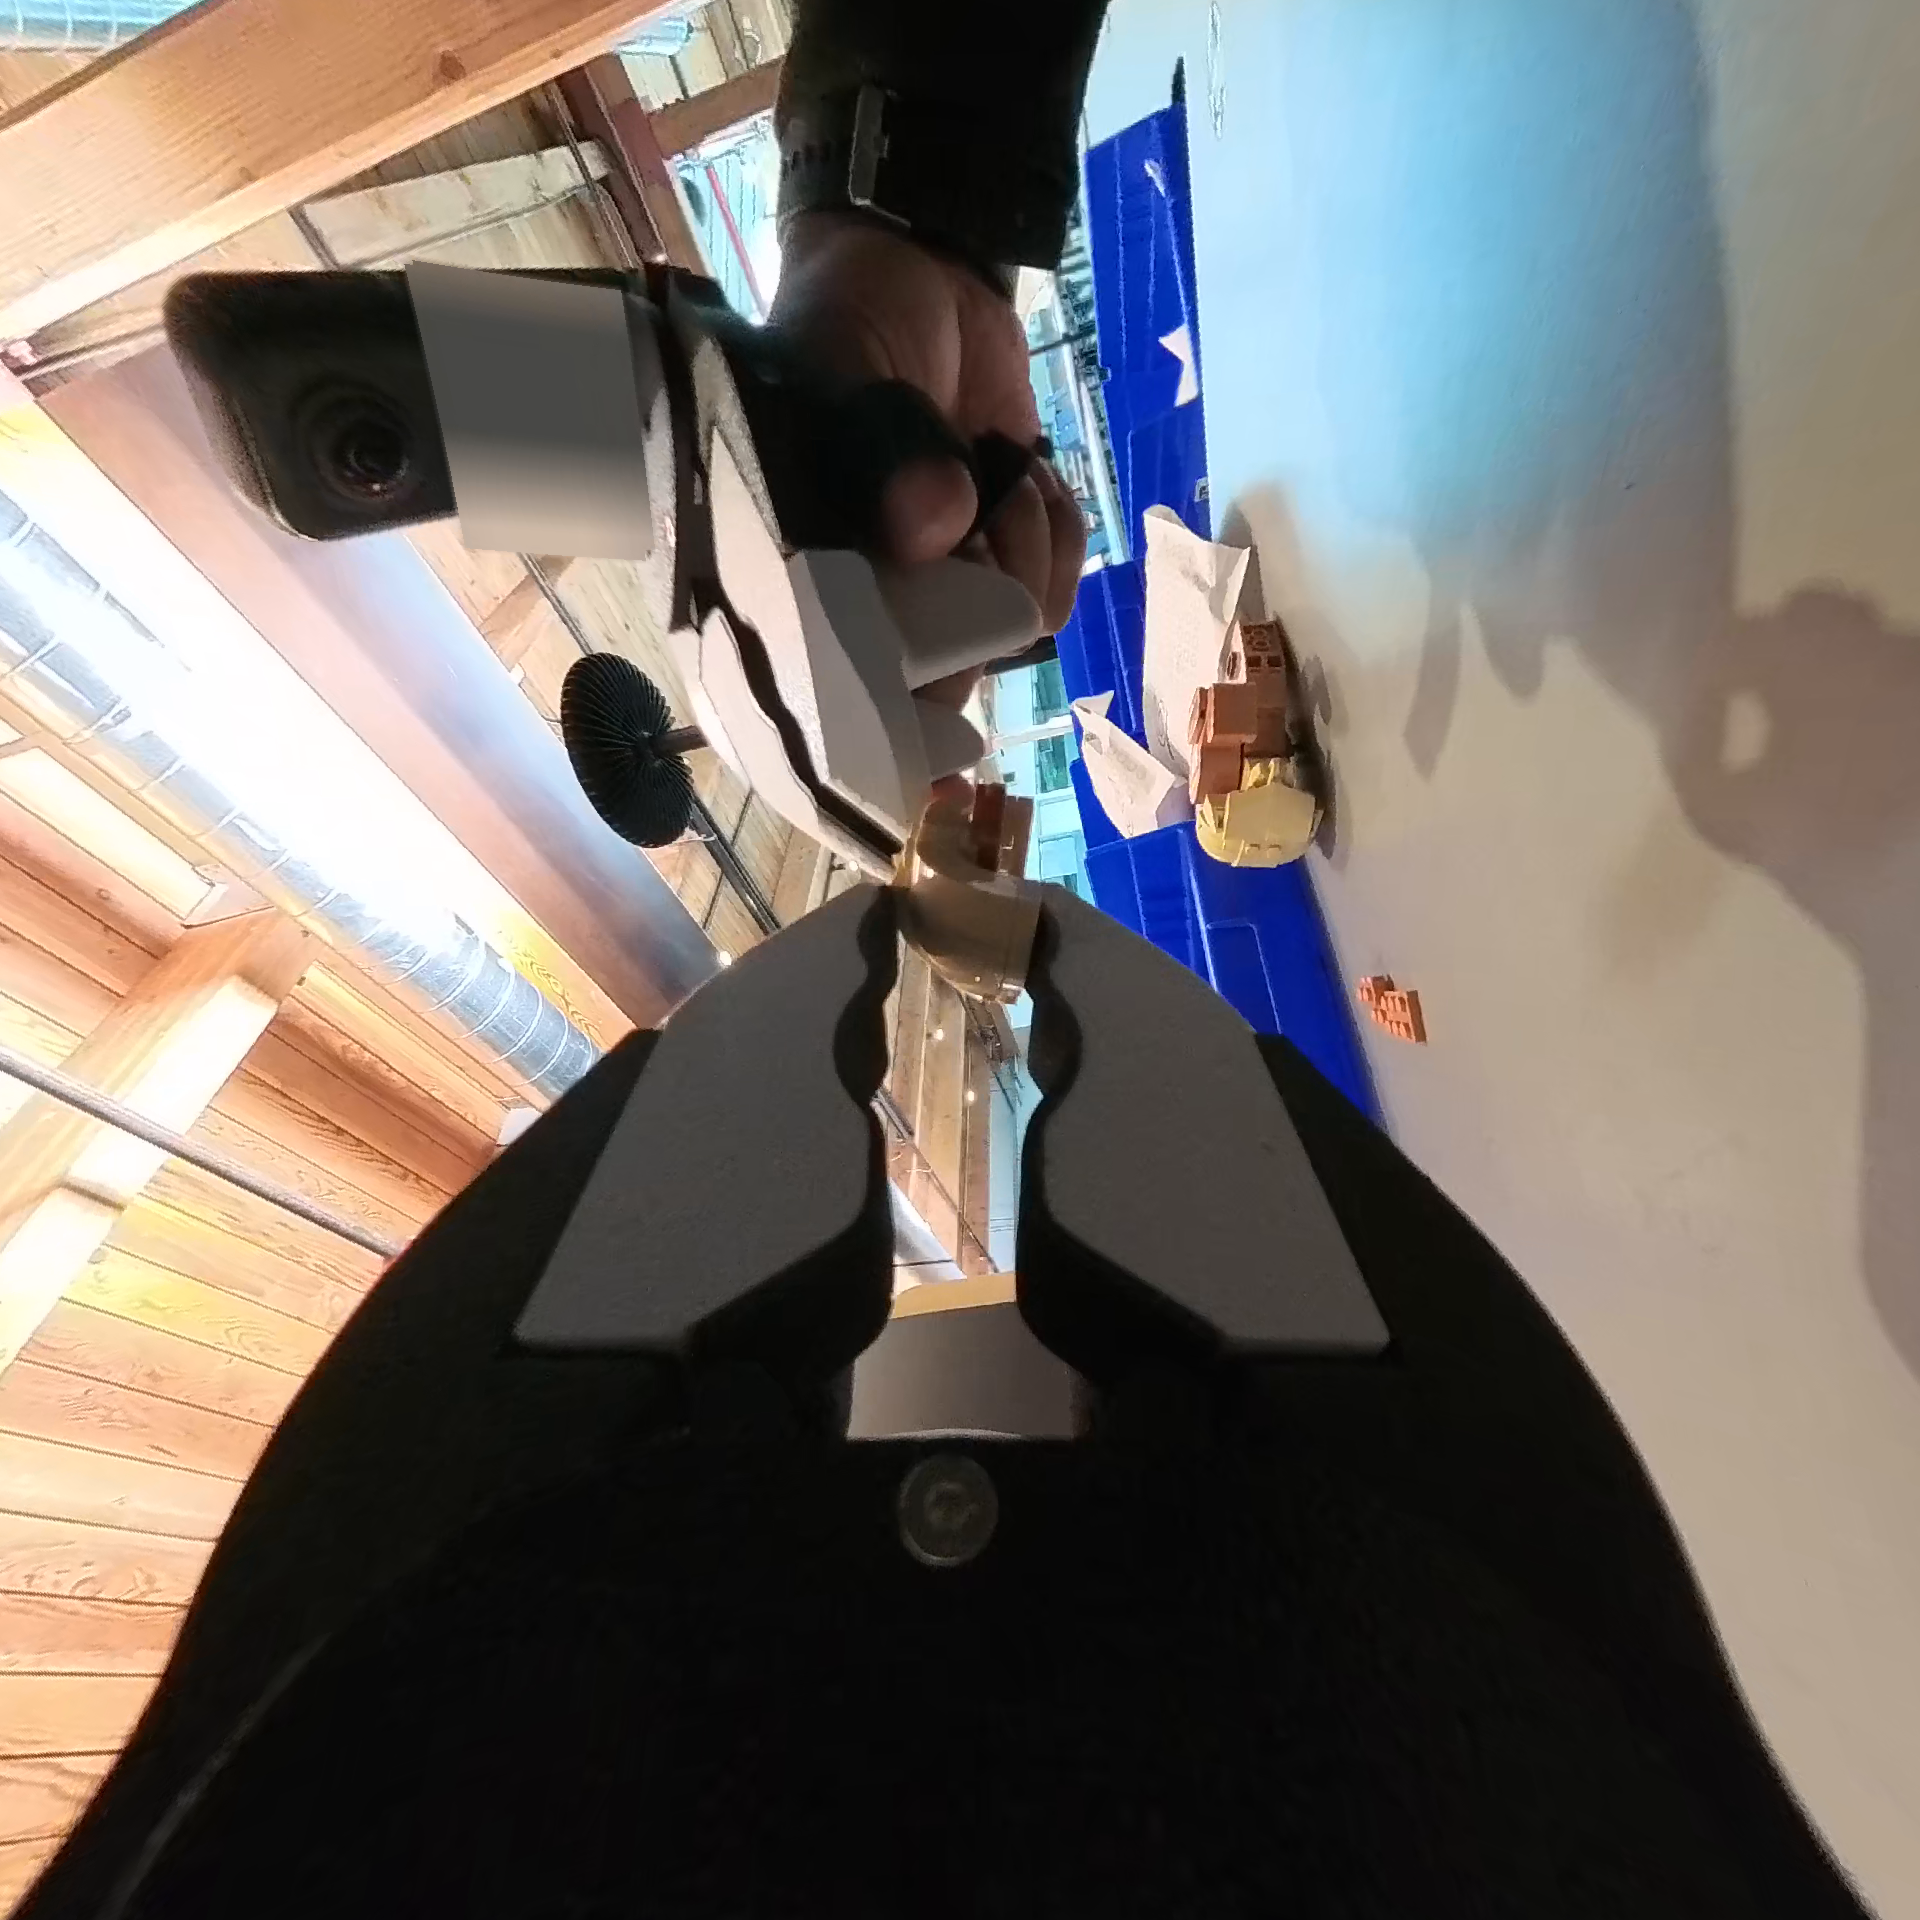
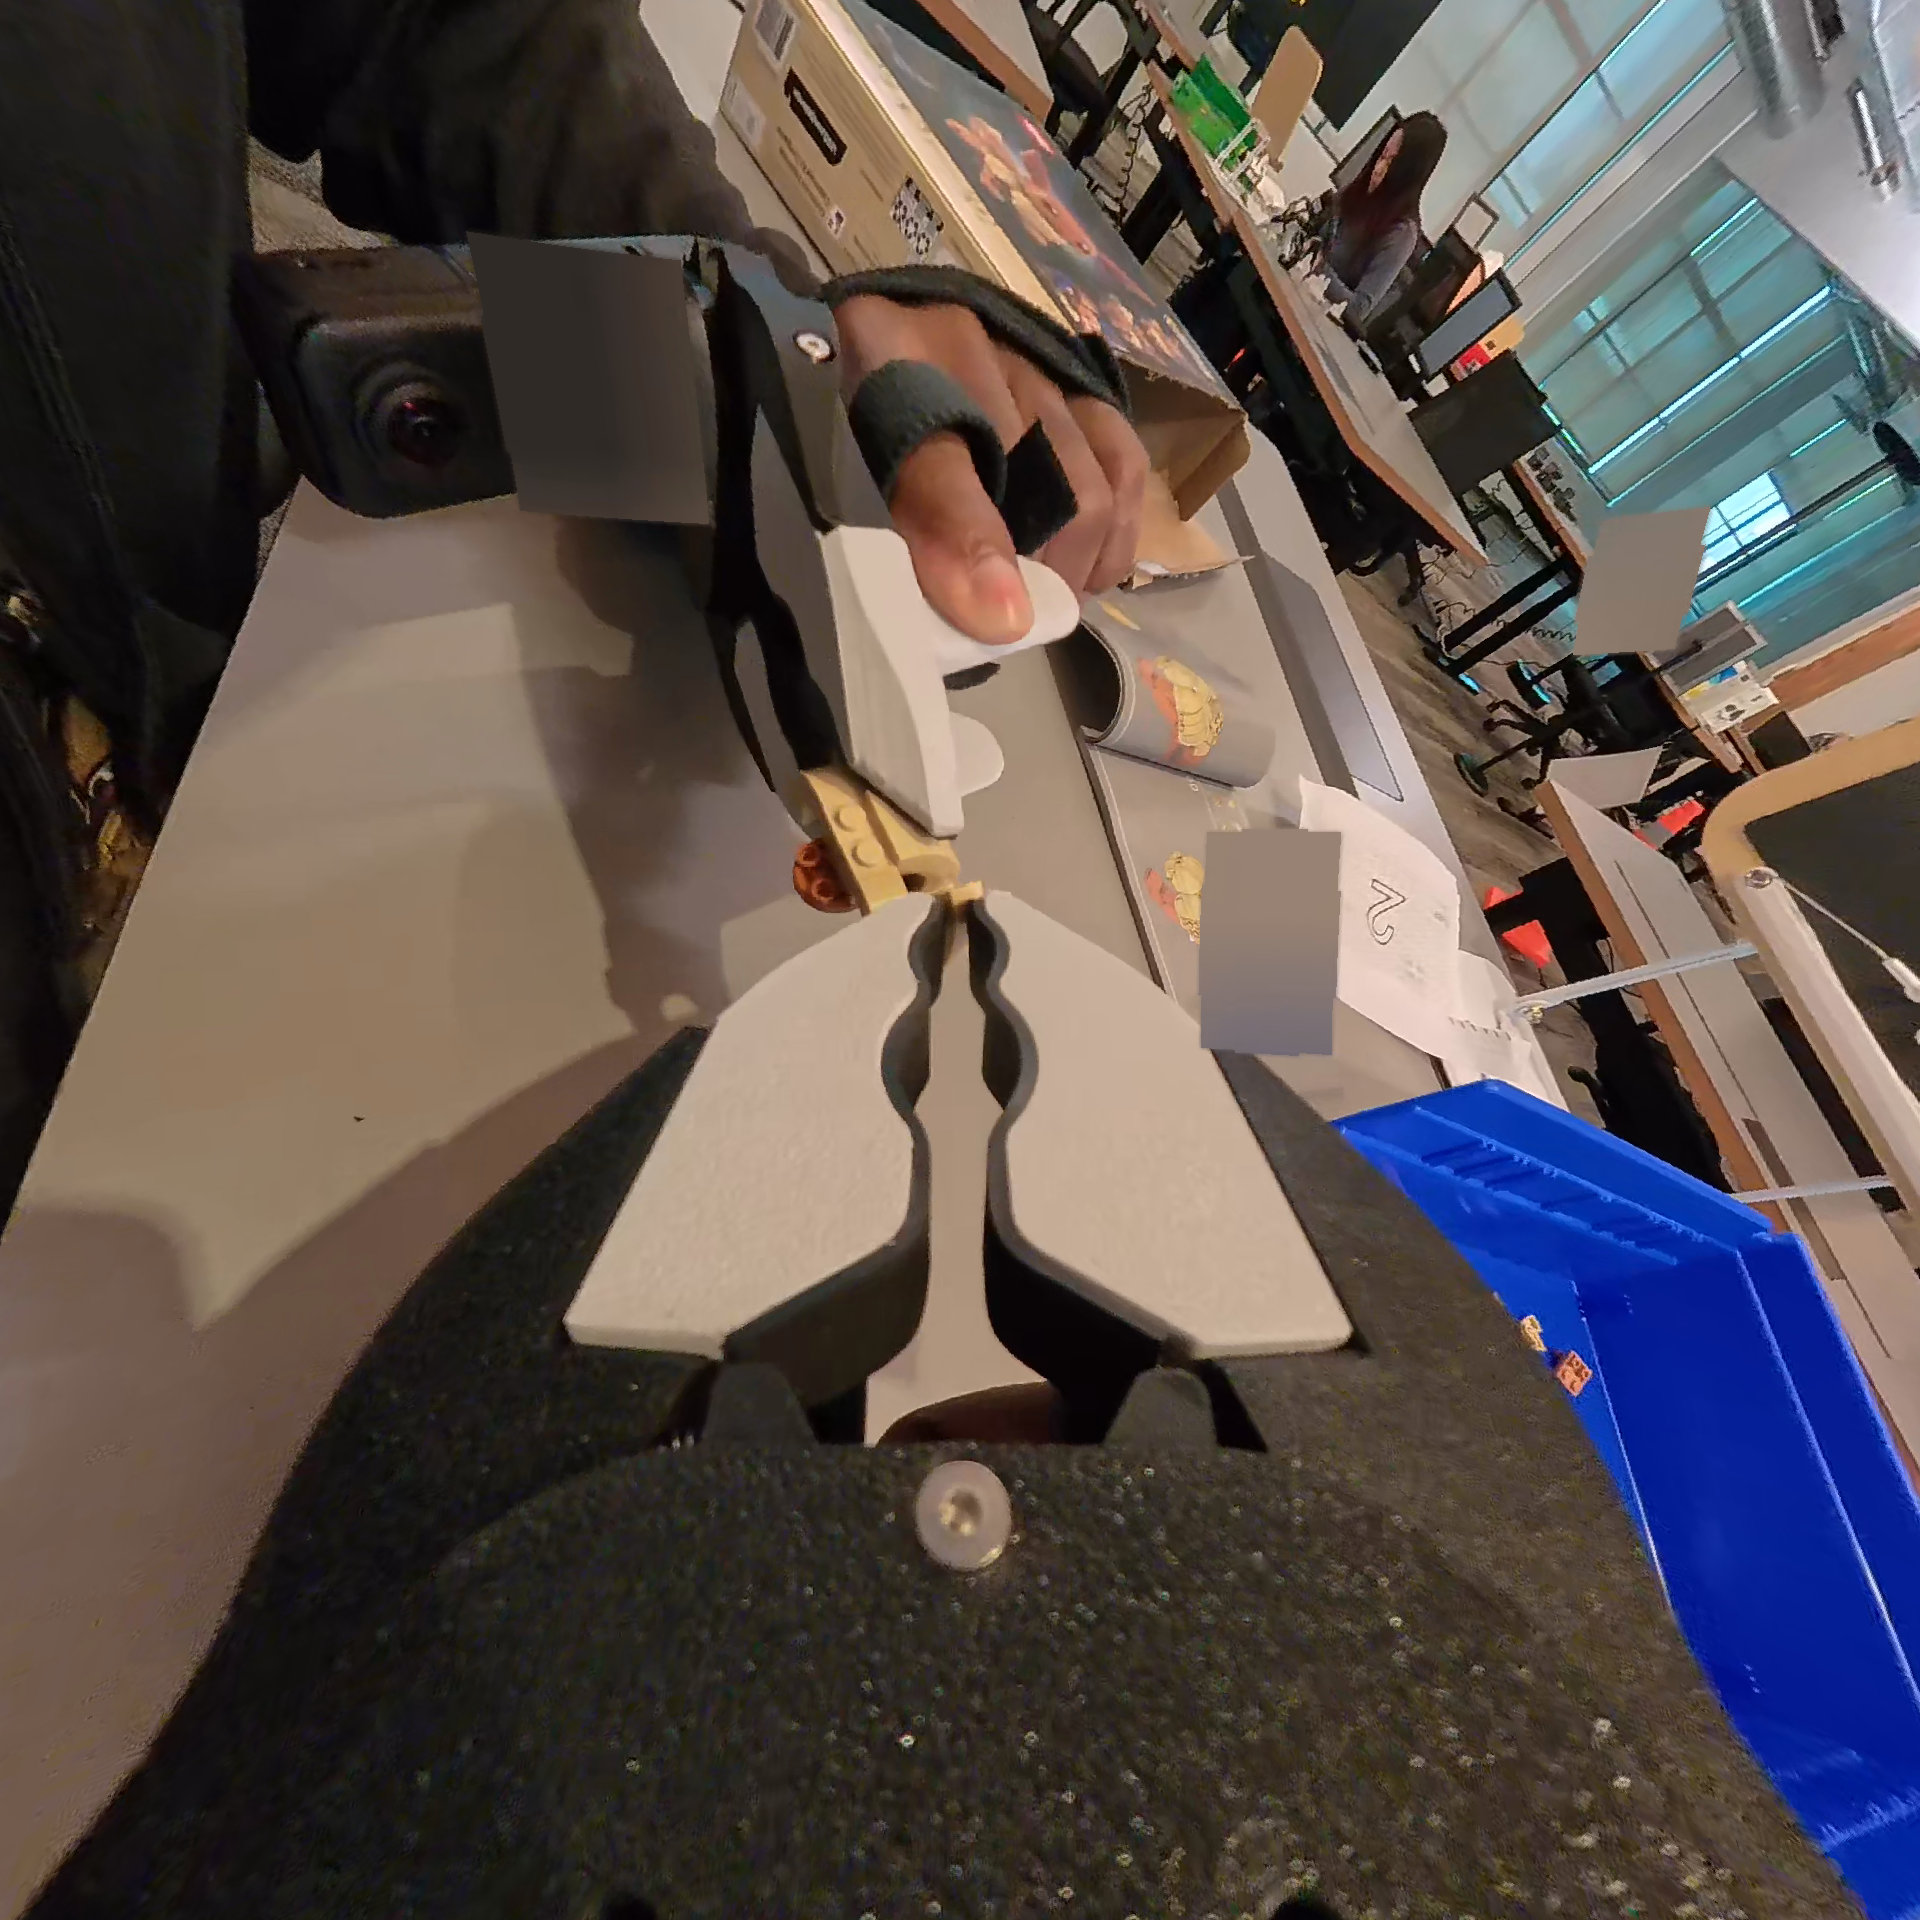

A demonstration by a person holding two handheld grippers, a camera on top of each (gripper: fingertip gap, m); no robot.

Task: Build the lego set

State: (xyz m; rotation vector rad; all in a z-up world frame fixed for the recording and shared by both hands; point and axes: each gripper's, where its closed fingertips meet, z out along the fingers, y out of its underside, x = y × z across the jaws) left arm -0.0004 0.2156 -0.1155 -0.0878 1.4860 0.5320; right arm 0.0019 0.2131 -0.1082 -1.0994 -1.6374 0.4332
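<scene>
A small tan lego assembly (image 1: 966, 935) with a brown piece (image 1: 997, 821) on it is held in the air above the table. My left gripper (image 1: 966, 914) is shut on it. In the right wrist view the assembly shows as a studded tan plate (image 2: 862, 831) with a brown round part (image 2: 816, 883). My right gripper (image 2: 958, 902) is shut on a small tan part (image 2: 971, 891) at the assembly's end; I cannot tell whether that part is joined to it. The two grippers meet tip to tip. A partial brown and yellow build (image 1: 1252, 769) stands on the white table (image 1: 1558, 1039).
Loose orange-brown bricks (image 1: 1392, 1003) lie on the table near blue bins (image 1: 1257, 935). White paper bags (image 1: 1184, 613) stand behind the build. An open instruction booklet (image 2: 1174, 707), the set's box (image 2: 935, 135) and a blue bin (image 2: 1662, 1299) are near. A person sits at a far desk (image 2: 1371, 208). Only a small space, under 4 cm, lies between the two pairs of fingers.
</scene>
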